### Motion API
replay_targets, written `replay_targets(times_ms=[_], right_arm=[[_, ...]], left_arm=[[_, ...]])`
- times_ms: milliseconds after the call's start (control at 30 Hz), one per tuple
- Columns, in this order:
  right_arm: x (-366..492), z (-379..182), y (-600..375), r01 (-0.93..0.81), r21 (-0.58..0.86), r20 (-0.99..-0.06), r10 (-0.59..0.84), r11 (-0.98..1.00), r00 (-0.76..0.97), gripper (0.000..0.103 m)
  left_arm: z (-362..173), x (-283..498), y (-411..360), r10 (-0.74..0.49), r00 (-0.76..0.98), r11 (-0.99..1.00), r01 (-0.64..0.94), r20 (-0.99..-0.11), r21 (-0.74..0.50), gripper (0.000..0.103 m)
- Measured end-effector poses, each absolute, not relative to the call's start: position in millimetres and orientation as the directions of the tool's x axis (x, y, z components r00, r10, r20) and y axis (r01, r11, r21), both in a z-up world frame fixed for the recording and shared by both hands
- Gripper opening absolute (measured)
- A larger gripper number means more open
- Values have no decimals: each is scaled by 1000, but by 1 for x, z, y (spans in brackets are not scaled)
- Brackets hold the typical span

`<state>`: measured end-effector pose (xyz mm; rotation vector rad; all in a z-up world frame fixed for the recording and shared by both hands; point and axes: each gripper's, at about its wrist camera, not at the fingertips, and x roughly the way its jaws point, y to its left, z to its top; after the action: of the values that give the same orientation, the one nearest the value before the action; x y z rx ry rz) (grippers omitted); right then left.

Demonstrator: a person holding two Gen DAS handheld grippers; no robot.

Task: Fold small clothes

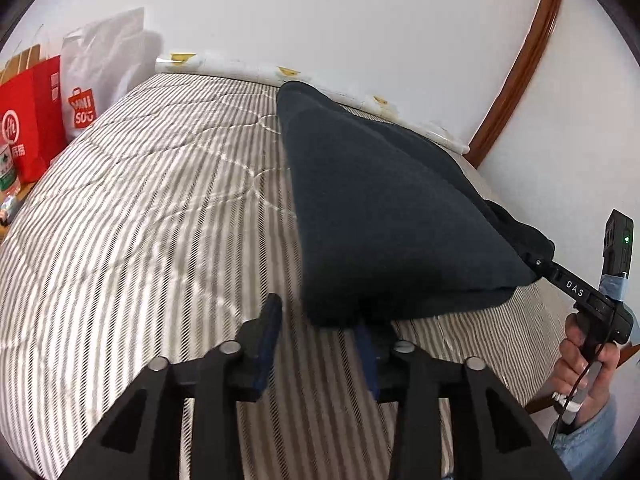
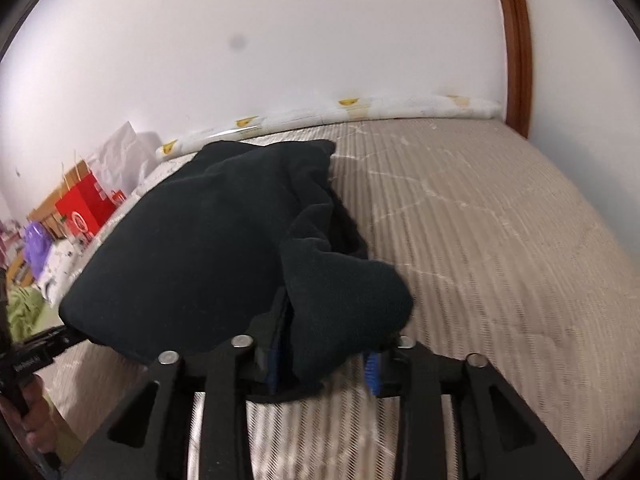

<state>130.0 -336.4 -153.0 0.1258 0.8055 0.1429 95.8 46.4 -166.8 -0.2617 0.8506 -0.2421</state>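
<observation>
A dark navy garment point(image 1: 384, 208) hangs lifted over the striped bed point(image 1: 140, 220), stretched between my two grippers. In the left wrist view my left gripper point(image 1: 320, 340) stands open; its right finger lies under the garment's near corner, its left finger point(image 1: 270, 328) is bare. The right gripper point(image 1: 560, 276) reaches into the garment's right edge, held by a hand. In the right wrist view the garment point(image 2: 208, 248) drapes over my right gripper point(image 2: 324, 364); its jaws are apart with a fold of cloth between them. The left gripper point(image 2: 44, 344) shows at the far left.
A white wall and a rolled white pad point(image 2: 360, 114) run along the bed's far edge. Red and white shopping bags point(image 1: 44, 120) stand at the left. A brown wooden door frame point(image 2: 516, 48) rises at the right. The bed point(image 2: 500, 220) stretches to the right.
</observation>
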Motion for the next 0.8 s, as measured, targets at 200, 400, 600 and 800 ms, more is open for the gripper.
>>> replay_targets(times_ms=[200, 400, 600, 800], right_arm=[[117, -131, -341, -89, 43, -710, 93, 995, 698, 38], [113, -106, -348, -39, -3, -651, 28, 999, 758, 38], [126, -115, -330, -122, 56, -649, 129, 991, 750, 38], [139, -165, -334, -110, 46, -746, 107, 993, 657, 36]], left_arm=[[-138, 73, 64, -320, 694, 933, 114, -645, -341, 43], [-114, 96, 54, -303, 730, 942, 134, -613, -307, 48], [-126, 136, 28, -286, 705, 954, 146, -648, -263, 48], [-162, 146, 27, -296, 643, 953, 149, -706, -263, 54]])
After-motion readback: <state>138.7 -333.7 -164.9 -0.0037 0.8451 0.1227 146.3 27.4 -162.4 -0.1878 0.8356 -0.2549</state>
